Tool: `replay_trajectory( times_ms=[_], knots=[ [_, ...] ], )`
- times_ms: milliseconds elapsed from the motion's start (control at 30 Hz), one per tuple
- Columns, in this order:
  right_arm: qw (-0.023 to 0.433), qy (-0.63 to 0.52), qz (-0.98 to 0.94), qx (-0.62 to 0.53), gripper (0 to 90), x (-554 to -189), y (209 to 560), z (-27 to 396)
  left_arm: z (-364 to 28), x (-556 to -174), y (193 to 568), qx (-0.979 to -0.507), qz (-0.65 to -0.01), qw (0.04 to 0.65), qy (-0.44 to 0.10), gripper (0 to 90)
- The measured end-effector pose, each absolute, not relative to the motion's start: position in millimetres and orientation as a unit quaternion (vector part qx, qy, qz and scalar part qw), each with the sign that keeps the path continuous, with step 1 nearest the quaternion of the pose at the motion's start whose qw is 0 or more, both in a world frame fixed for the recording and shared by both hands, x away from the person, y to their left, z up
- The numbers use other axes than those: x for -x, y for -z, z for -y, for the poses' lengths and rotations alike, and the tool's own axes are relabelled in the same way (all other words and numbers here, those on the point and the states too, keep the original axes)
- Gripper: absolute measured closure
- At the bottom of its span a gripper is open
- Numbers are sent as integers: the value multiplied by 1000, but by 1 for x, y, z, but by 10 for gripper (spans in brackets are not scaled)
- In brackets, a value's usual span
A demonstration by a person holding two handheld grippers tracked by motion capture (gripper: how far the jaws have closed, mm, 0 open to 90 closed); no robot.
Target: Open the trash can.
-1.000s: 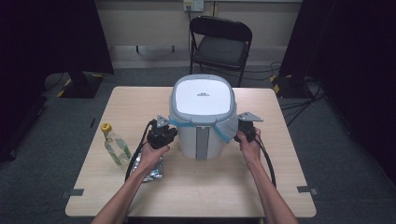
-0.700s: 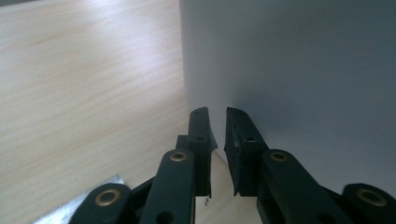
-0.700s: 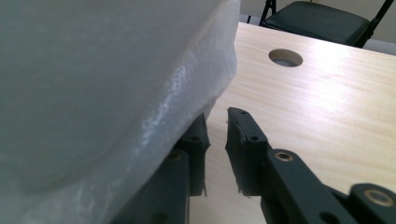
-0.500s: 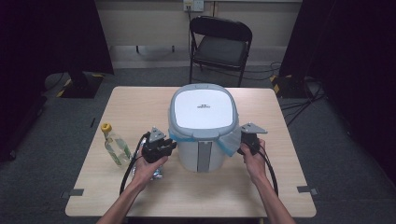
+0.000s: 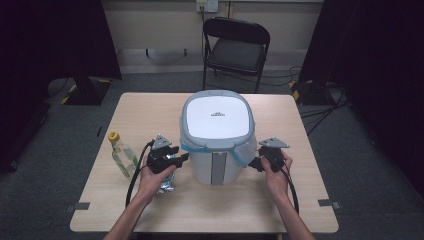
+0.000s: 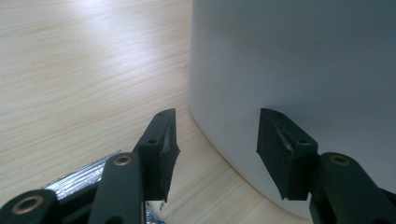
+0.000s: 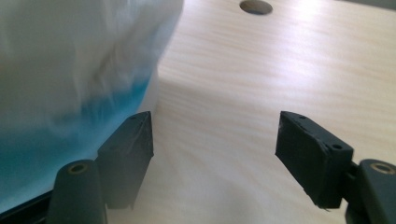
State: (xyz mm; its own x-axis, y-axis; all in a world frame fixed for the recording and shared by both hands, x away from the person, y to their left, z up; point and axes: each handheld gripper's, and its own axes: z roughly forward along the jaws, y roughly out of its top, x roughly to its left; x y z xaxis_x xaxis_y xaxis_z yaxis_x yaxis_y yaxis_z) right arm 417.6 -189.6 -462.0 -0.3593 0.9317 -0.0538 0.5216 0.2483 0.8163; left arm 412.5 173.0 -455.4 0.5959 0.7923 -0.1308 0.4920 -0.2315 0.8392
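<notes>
The wooden surface [image 5: 150, 105] carries a white lidded bin [image 5: 216, 135] at its middle, with bare wood open toward the far edge and both side edges. A blue-edged liner [image 5: 243, 152] hangs from under the lid on the bin's right. The left hand-held gripper [image 5: 176, 159] sits just beside the bin's left wall, its jaws having just been opening, nothing between them. The right hand-held gripper [image 5: 255, 164] sits beside the liner, likewise just opened and empty. A small bottle [image 5: 122, 154] stands near the left edge, a foil packet [image 5: 167, 182] beneath the left hand.

Likely recording studio, black curtains [image 5: 50, 40], taped floor cables [image 5: 320, 110]
</notes>
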Motion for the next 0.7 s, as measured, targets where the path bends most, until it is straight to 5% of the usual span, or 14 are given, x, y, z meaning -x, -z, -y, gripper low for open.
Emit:
replay_trajectory(
  times_ms=[333, 700],
  knots=[
    [247, -363, -761, -477, 203, -369, 472, 205, -161, -403, 458, -782, -389, 467, -138, 526],
    [247, -376, -755, -478, 224, -365, 467, 210, -140, -401, 463, -788, -388, 460, -133, 485]
  ],
)
